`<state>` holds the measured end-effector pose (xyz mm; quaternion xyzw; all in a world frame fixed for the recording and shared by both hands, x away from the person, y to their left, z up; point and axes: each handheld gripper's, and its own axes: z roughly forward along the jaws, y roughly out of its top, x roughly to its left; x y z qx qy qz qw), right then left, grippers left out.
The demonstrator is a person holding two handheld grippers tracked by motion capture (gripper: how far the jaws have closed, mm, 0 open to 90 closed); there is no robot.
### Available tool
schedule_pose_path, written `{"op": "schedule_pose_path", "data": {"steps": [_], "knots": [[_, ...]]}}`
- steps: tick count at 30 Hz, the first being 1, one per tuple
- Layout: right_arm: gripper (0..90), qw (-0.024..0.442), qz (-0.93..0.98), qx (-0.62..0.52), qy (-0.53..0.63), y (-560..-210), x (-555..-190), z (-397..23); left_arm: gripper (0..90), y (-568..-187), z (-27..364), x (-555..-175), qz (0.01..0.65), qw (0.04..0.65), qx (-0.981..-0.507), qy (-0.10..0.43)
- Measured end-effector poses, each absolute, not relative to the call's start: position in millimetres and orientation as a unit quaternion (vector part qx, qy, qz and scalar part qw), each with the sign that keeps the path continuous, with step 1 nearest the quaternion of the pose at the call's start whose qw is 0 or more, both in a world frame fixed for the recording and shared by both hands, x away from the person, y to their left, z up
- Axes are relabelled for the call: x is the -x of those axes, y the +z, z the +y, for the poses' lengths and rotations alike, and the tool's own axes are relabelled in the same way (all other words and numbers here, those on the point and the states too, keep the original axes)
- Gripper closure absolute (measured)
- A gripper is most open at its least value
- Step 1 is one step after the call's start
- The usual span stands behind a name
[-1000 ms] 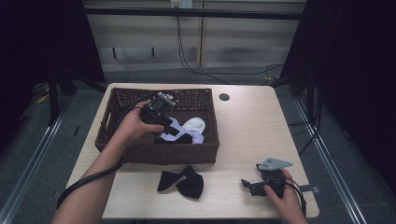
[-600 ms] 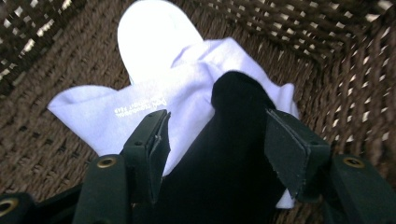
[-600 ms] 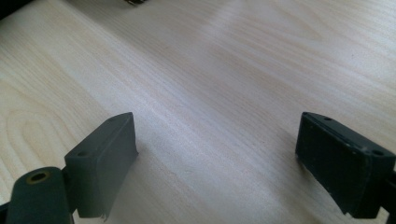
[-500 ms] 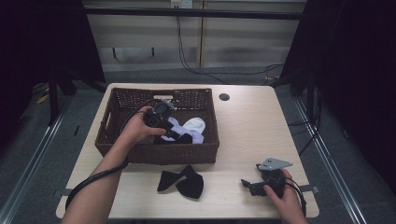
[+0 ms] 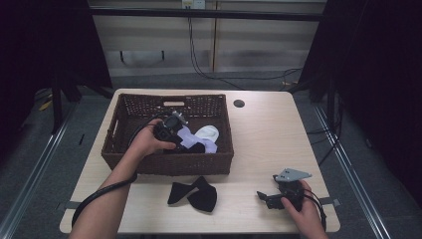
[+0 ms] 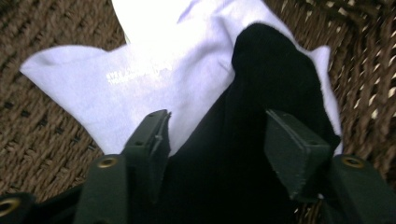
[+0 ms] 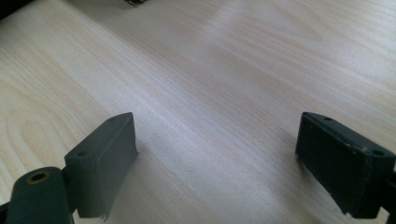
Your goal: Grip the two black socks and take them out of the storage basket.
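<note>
The left claw [image 5: 175, 130] is lowered into the wicker basket [image 5: 118, 130] on the bench [image 5: 263, 134], its 2 jaws apart and just closing a little, with a black sock [image 6: 261, 93] lying between them on top of a white sock [image 6: 140, 74], the pads not clearly pressing on it. The right claw [image 5: 266, 197] rests low over bare bench near the front right corner, jaws wide apart and holding nothing. 2 more black socks [image 5: 194, 194] lie on the bench just in front of the basket.
</note>
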<state>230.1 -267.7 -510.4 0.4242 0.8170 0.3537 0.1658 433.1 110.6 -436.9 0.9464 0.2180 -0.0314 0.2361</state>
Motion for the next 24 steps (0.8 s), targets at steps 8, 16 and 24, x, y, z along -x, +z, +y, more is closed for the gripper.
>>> {"op": "schedule_pose_path", "data": {"steps": [8, 16, 24], "knots": [[11.9, 0.166, 0.817, -0.424, 0.354, -510, -230, -268, 59.1, -450, 112, -431, 0.205, 0.208, -0.956, -0.033], [11.9, 0.166, 0.817, -0.424, 0.354, -510, -230, -268, 81.5, -448, 110, -431, 0.198, 0.183, -0.962, -0.039], [11.9, 0.165, 0.817, -0.424, 0.354, -510, -230, -268, 90.0, -435, 114, -435, 0.213, 0.19, -0.958, -0.032]]}}
